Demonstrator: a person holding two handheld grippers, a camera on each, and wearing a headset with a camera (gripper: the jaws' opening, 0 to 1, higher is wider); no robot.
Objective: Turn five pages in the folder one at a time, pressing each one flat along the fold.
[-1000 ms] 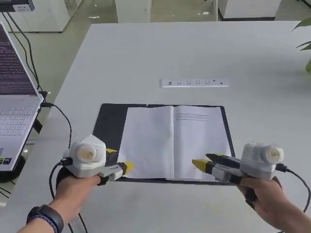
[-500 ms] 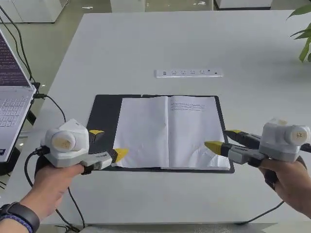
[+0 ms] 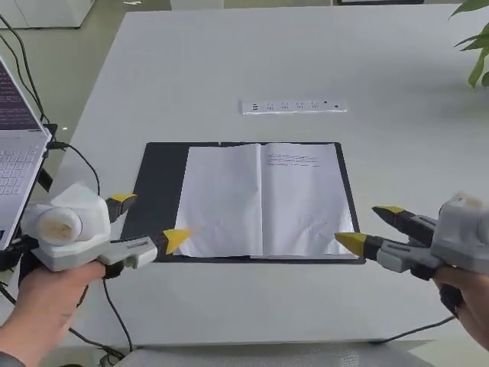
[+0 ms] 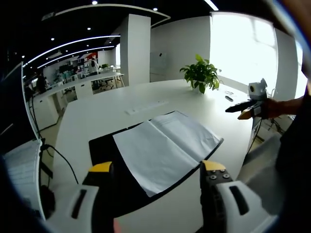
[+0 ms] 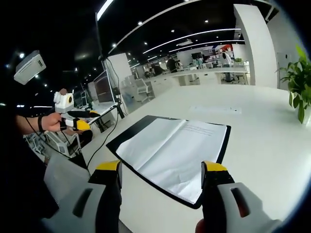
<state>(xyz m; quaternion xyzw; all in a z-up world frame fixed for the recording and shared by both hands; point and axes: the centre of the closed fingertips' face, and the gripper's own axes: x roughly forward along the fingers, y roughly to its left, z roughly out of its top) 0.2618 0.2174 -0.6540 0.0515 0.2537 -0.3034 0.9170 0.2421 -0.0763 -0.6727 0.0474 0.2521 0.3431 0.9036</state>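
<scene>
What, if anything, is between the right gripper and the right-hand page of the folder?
Nothing visible. The right gripper hangs open just off the lower right corner of the folder, with bare table between it and the right-hand page. The power strip lies beyond the folder, out of the path.

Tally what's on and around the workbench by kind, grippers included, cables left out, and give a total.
Folder: 1
Power strip: 1
Laptop: 1
Plant: 1
Grippers: 2, left gripper and right gripper, both open
Total: 6
</scene>
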